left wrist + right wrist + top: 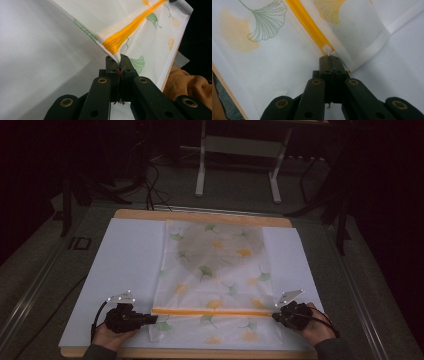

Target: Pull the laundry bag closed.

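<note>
Now you have the left gripper [150,319] and right gripper [276,316] each clamped on one end of the orange zipper [212,311] of the white ginkgo-leaf mesh bag [215,270], lying on the white surface [125,265], so next probably lift evenly to fold.

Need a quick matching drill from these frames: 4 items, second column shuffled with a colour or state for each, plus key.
Items:
1. left gripper
2. zipper
3. white sheet
4. wooden board

States:
A. orange, running straight between the two grippers
B. shut on the bag's left zipper end
C. its edge showing past the far side of the sheet
D. lying flat under the bag

Pairs: 1-B, 2-A, 3-D, 4-C
</note>
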`<control>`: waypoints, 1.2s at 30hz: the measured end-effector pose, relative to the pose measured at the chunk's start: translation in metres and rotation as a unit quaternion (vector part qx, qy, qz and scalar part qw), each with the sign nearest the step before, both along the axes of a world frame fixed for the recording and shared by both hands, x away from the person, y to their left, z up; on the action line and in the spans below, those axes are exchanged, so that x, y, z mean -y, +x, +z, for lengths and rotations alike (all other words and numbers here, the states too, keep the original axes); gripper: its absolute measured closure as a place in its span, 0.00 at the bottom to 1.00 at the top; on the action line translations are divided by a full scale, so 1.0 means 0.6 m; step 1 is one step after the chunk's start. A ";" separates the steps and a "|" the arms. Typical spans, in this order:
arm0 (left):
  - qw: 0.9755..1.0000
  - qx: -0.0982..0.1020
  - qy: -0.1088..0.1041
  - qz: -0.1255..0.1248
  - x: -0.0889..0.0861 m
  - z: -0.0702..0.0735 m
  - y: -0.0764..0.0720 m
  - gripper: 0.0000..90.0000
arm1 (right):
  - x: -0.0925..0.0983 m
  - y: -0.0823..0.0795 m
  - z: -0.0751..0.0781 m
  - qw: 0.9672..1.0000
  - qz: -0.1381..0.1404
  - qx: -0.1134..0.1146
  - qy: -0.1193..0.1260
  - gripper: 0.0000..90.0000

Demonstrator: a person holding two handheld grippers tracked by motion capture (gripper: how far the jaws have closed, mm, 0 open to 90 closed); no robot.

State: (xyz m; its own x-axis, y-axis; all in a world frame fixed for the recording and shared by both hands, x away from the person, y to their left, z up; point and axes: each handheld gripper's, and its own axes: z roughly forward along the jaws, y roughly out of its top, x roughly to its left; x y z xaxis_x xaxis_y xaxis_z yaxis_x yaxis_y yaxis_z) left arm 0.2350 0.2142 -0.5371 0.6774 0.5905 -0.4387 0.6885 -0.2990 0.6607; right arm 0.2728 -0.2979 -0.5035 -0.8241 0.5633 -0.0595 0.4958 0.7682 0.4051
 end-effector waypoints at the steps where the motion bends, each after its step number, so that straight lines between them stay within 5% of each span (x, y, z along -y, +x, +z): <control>1: 1.000 0.000 0.000 -0.002 0.000 0.000 0.000 0.98 | 0.001 0.000 0.001 1.000 -0.001 0.001 -0.001 1.00; 6: 1.000 -0.005 0.003 -0.009 0.006 -0.003 -0.002 0.98 | 0.005 0.002 0.013 1.000 -0.003 0.008 0.000 1.00; 13: 1.000 -0.001 0.009 -0.002 -0.001 -0.003 -0.004 0.92 | 0.009 -0.003 -0.004 1.000 -0.007 -0.005 0.005 1.00; 23: 0.999 0.029 0.005 0.034 -0.016 0.006 -0.008 0.80 | 0.023 -0.004 -0.003 0.997 -0.024 -0.001 0.072 0.81; 31: 0.997 0.050 0.027 0.052 -0.019 0.010 -0.007 0.75 | 0.026 0.003 -0.001 0.993 -0.042 0.020 0.105 0.70; 36: 0.994 0.060 0.038 0.077 -0.026 0.010 -0.001 0.74 | 0.032 0.011 -0.006 0.989 -0.078 0.037 0.118 0.66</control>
